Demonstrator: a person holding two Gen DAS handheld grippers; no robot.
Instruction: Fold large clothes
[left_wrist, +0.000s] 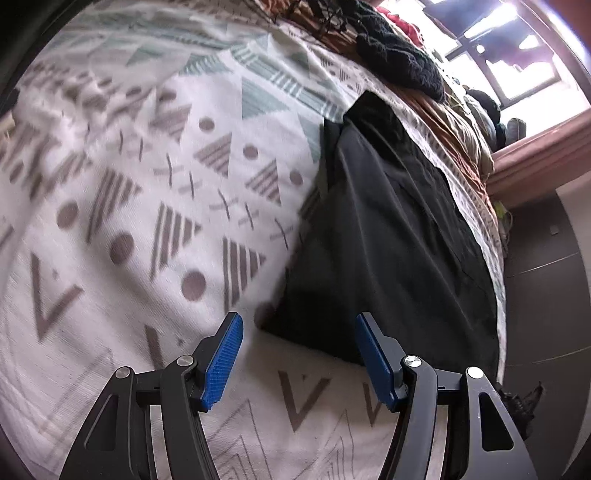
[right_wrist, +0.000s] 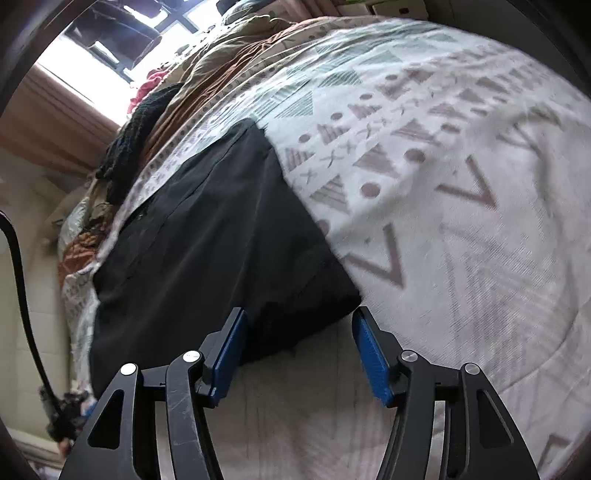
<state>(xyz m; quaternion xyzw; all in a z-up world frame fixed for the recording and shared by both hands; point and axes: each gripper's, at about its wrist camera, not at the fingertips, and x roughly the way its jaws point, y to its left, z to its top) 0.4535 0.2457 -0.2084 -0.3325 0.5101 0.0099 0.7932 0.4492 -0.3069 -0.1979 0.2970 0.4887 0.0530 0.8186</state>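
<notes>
Black fabric, the folded garment (left_wrist: 388, 240), lay flat along one side edge of the bed (left_wrist: 129, 221), on its patterned white cover. I had both the left gripper (left_wrist: 299, 354) and the right gripper (right_wrist: 299, 350) just above its near end, fingers apart and holding nothing.

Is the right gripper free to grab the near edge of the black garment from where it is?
Probably yes: the right gripper is open, the black garment edge lies just ahead between its fingers, nothing in between.
</notes>
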